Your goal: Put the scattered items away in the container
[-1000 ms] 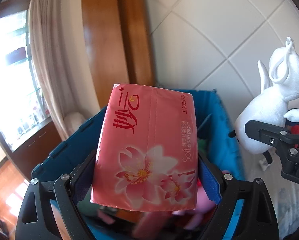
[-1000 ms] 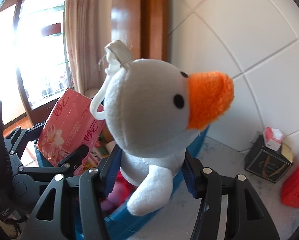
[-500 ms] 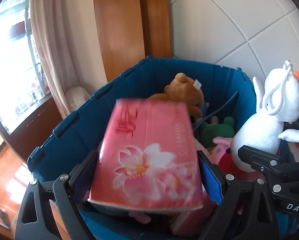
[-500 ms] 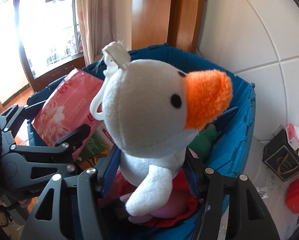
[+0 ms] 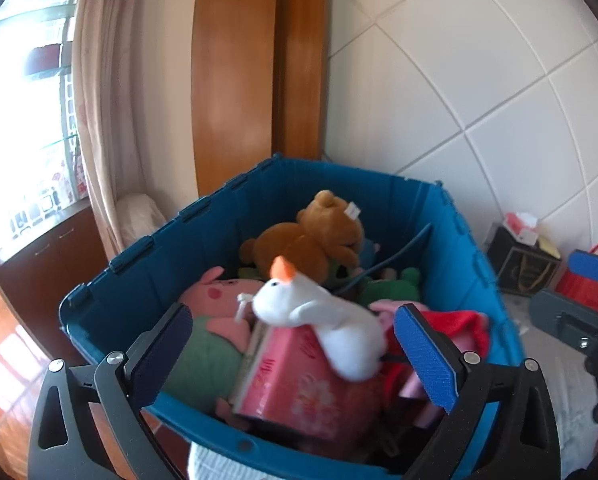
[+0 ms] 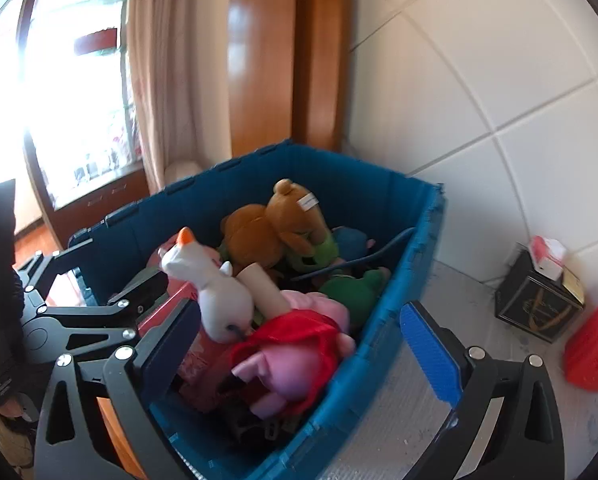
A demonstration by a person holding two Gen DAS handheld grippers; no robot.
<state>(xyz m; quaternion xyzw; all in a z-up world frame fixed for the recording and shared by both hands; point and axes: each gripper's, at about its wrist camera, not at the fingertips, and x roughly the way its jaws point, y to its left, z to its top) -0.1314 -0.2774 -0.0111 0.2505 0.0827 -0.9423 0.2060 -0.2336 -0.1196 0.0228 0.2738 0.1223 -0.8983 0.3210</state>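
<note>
A blue bin (image 5: 147, 276) (image 6: 395, 312) holds several plush toys. The pink tissue pack (image 5: 299, 376) lies inside it near the front, partly hidden in the right wrist view (image 6: 167, 312). The white duck plush (image 5: 319, 316) (image 6: 215, 288) lies on top of the pack. A brown bear (image 5: 311, 240) (image 6: 271, 228) and a pink pig in red (image 6: 295, 352) are also in the bin. My left gripper (image 5: 291, 352) is open and empty above the bin's front edge. My right gripper (image 6: 303, 344) is open and empty above the bin's right front corner.
A black box with a tissue pack on top (image 6: 539, 296) and a red case (image 6: 595, 352) stand on the grey surface to the right, by the white tiled wall. A curtain (image 5: 103, 120) and a wooden door frame (image 5: 239, 80) stand behind the bin.
Both grippers opened. The tissue pack dropped from the left gripper into the bin and the duck dropped from the right gripper onto it. Both grippers drew back.
</note>
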